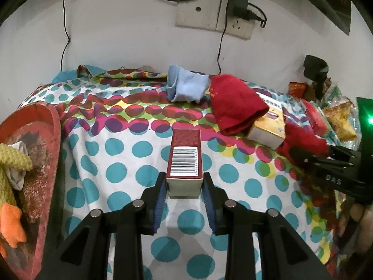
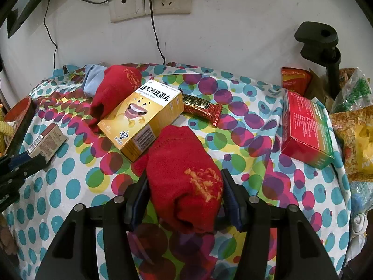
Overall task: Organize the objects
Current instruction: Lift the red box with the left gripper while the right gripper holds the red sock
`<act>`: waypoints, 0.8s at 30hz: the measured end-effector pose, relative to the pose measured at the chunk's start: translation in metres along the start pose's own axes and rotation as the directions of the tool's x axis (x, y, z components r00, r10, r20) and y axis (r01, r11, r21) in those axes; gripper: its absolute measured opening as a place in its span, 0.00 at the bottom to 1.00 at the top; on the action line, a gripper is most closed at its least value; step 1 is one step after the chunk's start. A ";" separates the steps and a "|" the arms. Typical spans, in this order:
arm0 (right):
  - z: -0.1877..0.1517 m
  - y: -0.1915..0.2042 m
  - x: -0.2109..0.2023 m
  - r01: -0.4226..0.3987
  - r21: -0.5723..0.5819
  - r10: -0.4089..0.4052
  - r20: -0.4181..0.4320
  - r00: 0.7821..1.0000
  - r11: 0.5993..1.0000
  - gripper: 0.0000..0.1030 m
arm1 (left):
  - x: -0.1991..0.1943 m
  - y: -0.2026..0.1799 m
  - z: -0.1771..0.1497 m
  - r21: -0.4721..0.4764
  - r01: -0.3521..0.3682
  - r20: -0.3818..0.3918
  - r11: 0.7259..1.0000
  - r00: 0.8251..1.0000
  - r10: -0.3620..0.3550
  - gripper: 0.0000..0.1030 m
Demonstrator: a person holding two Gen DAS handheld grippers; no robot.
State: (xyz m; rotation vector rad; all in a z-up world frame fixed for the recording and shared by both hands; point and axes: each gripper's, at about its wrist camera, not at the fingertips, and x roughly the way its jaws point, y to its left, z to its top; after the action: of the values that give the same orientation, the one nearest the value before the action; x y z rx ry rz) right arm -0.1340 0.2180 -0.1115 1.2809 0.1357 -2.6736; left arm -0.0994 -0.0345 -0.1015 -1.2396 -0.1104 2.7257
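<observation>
Far left, a worn red bowl (image 1: 50,140) is holding a yellow knitted duck toy (image 1: 11,182). Left gripper (image 1: 184,186) is clamping a small maroon cardboard box with a barcode (image 1: 185,156), its far end resting on the polka-dot cloth (image 1: 121,154) over the worktop. A light blue sock (image 1: 186,86) is lying near the wall. Right gripper (image 2: 184,198) is squeezing a rolled red sock with gold embroidery (image 2: 184,172), which is touching a yellow medicine carton (image 2: 142,116). Farther right, a red-and-green box (image 2: 305,128) is sitting at the edge.

A box (image 2: 142,114) lies between two rolled socks (image 2: 186,182); a snack bar (image 2: 201,108) lies behind.
</observation>
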 end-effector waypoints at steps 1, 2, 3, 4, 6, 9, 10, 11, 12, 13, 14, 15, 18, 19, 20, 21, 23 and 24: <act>0.000 0.000 0.000 0.000 0.002 0.000 0.000 1.000 1.000 0.53 | -0.003 -0.001 0.000 0.001 0.001 0.005 1.000 1.000 -0.001 0.29; 0.001 0.000 0.000 0.002 0.001 -0.002 0.000 1.000 1.000 0.53 | -0.004 -0.001 0.001 -0.001 -0.002 0.013 1.000 1.000 0.002 0.29; 0.001 0.000 0.000 0.003 0.000 -0.003 0.000 1.000 1.000 0.53 | -0.003 -0.002 0.002 0.004 -0.017 -0.002 1.000 1.000 0.017 0.29; 0.001 0.000 0.000 0.003 0.000 -0.003 0.001 1.000 1.000 0.53 | -0.001 -0.004 0.002 0.008 -0.030 -0.010 1.000 0.999 0.030 0.29; 0.001 0.000 0.000 0.004 0.000 -0.004 0.000 1.000 1.000 0.53 | -0.001 -0.005 0.002 0.007 -0.009 -0.008 1.000 1.000 0.009 0.29; 0.001 -0.001 0.001 0.005 0.004 -0.005 -0.001 1.000 1.000 0.55 | -0.003 -0.007 -0.002 0.014 -0.004 -0.018 1.000 1.000 0.005 0.28; 0.002 -0.001 0.000 0.004 0.005 -0.004 0.000 1.000 1.000 0.55 | -0.003 -0.009 -0.003 0.025 0.004 -0.027 1.000 1.000 -0.003 0.29; 0.002 -0.001 0.001 0.004 0.005 -0.004 -0.001 1.000 1.000 0.55 | -0.003 -0.010 -0.004 0.026 -0.006 -0.026 1.000 1.000 0.007 0.29; 0.002 -0.001 0.001 0.004 0.006 -0.004 -0.002 1.000 1.000 0.55 | -0.003 -0.010 -0.004 0.024 -0.004 -0.030 1.000 1.000 0.005 0.29; 0.002 -0.001 0.000 0.006 0.006 -0.006 0.001 1.000 1.000 0.56 | -0.001 -0.010 -0.004 0.019 0.002 -0.040 1.000 0.999 -0.001 0.30; 0.002 -0.001 0.000 0.007 0.006 -0.007 0.003 1.000 1.000 0.56 | 0.002 -0.009 -0.002 0.002 -0.010 -0.058 1.000 0.998 0.010 0.33; 0.002 -0.001 0.000 0.007 0.004 -0.007 0.001 1.000 1.000 0.57 | 0.007 -0.008 0.000 -0.009 -0.020 -0.087 1.000 0.996 0.019 0.43; 0.002 -0.002 0.001 0.003 0.007 -0.003 0.000 1.000 1.000 0.57 | 0.012 -0.010 0.005 0.002 -0.029 -0.099 1.000 0.995 0.029 0.48; 0.002 -0.002 0.001 0.001 0.009 -0.001 -0.002 1.000 1.000 0.58 | 0.014 -0.013 0.007 0.019 -0.030 -0.099 0.999 0.995 0.032 0.49; 0.002 -0.003 0.001 0.000 0.010 0.000 -0.002 1.000 1.000 0.58 | 0.017 -0.015 0.008 0.030 -0.043 -0.100 0.999 0.994 0.045 0.49; 0.002 -0.003 0.001 -0.001 0.011 0.001 -0.002 1.000 1.000 0.58 | 0.020 -0.016 0.010 0.037 -0.048 -0.105 0.998 0.993 0.052 0.49; 0.002 -0.002 0.001 0.000 0.012 0.000 -0.002 1.000 1.000 0.58 | 0.026 -0.017 0.013 0.041 -0.039 -0.105 0.998 0.994 0.043 0.49; 0.002 -0.002 0.001 -0.001 0.014 0.001 -0.003 1.000 1.000 0.58 | 0.028 -0.017 0.013 0.046 -0.040 -0.100 0.998 0.994 0.044 0.49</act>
State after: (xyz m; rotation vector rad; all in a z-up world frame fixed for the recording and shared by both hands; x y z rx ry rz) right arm -0.1365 0.2198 -0.1111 1.2883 0.1175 -2.6765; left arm -0.1259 -0.0128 -0.1113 -1.3802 -0.0130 2.6782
